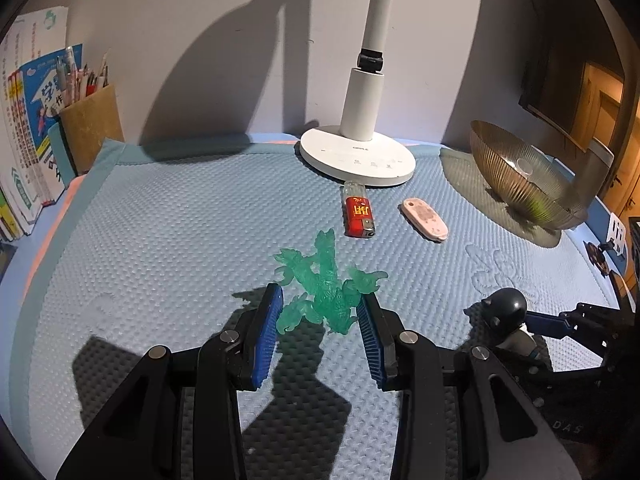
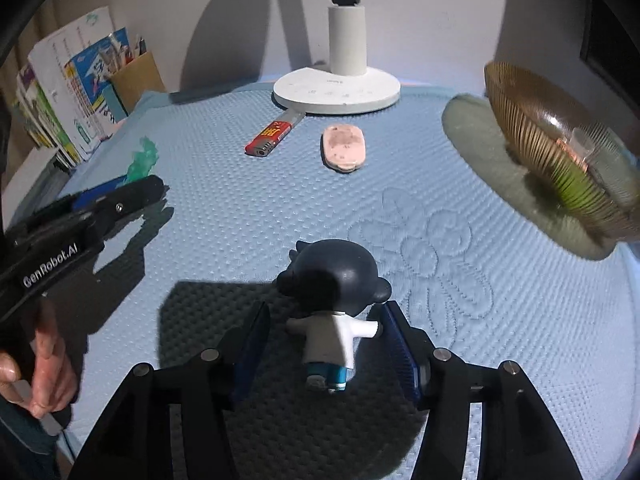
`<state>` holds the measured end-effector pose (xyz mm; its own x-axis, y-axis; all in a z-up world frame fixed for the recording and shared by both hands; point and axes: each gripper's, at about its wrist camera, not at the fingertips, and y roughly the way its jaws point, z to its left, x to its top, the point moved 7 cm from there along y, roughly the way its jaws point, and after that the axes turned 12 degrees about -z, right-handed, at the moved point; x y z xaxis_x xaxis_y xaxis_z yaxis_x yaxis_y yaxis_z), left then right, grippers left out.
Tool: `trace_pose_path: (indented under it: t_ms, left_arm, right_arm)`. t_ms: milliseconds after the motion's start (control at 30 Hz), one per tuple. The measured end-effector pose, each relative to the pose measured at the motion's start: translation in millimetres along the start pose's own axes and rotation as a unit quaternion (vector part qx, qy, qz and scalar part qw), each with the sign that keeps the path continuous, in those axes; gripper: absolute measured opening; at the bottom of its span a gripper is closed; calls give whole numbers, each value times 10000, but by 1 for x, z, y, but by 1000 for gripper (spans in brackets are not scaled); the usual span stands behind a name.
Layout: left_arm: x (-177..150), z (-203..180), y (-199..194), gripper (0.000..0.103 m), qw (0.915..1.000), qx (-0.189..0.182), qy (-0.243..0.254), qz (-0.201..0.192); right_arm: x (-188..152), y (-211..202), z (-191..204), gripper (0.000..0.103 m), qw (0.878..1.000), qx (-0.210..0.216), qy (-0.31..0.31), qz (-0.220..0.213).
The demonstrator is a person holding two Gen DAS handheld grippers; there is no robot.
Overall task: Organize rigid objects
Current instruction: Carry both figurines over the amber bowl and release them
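Blue quilted mat (image 1: 168,216) covers the desk. White lamp base (image 1: 357,158) at back centre. Ribbed amber glass bowl (image 1: 524,178) at right, tilted, nothing visible inside. Brown pen holder (image 1: 93,126) at back left, full of pens, beside books (image 1: 28,128). Dark-headed figurine (image 2: 334,304) lies between the right gripper's (image 2: 322,344) jaws, which stand apart, not pressing. Green translucent figure (image 1: 324,288) sits between the left gripper's (image 1: 320,320) jaws; contact unclear. Red lighter (image 1: 359,214) and pink eraser (image 1: 425,219) lie near the lamp.
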<state>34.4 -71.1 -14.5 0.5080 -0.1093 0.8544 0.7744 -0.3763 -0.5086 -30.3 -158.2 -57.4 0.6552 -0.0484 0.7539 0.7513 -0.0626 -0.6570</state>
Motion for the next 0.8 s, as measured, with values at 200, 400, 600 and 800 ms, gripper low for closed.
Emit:
trace_pose_path:
  t_ms: [200,400,600,800]
  left_arm:
    - [1,-6,1,35,9995,122,264,79]
    - [42,-62,-19,35,9974,-424,445,-365]
    - [110,-153,-8,35,9872,-1099,815,-823]
    - [139,-212,26,35,9819,-1500,869,-765]
  right_arm:
    - [-1,-21,-9,47,9961,626,586,-215]
    - [27,-68,-67,47,9896,498,1134,-737]
    - [73,-117,-158,25,9781,-229,1466,-1457]
    - [101,-119,-225,20,9712,-368,1897,-1394]
